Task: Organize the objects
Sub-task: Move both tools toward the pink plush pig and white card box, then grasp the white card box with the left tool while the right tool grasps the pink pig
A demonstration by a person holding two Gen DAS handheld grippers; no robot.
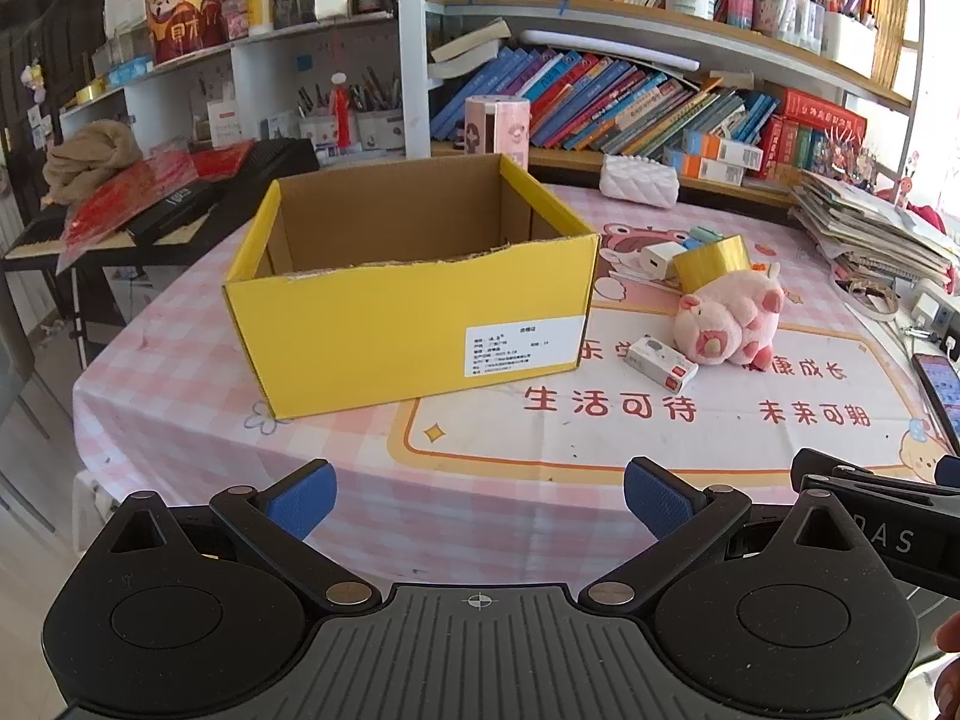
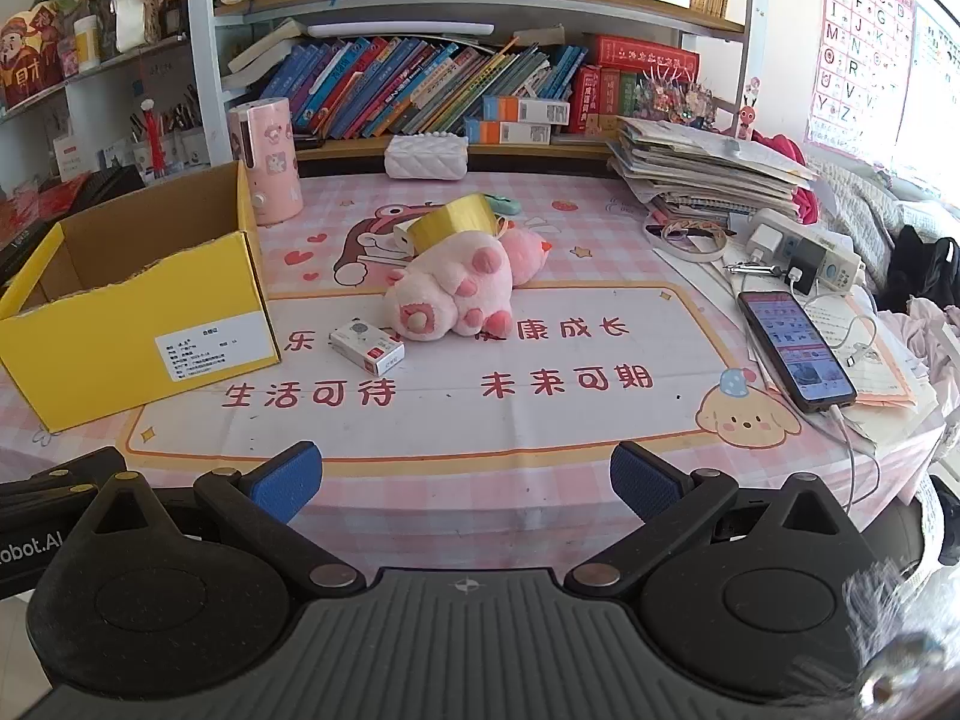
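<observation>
Evidently nothing is packed yet. Left wrist view: left gripper (image 1: 478, 504) spread wide and empty; one yellow box (image 1: 408, 324) stands open, no items visible inside; beside it one plush pig (image 1: 729, 324), one gold tape roll (image 1: 711, 264), one small carton (image 1: 660, 362), one white charger (image 1: 659, 256). Right wrist view: right gripper (image 2: 465, 489) likewise agape, holding nothing; the same four loose items wait right of the box.

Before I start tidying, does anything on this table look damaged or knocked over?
Yes. The yellow box has a ragged, torn front top edge where a flap seems ripped off. The pink plush pig lies tipped on its side beside it. Nothing looks spilled.
</observation>
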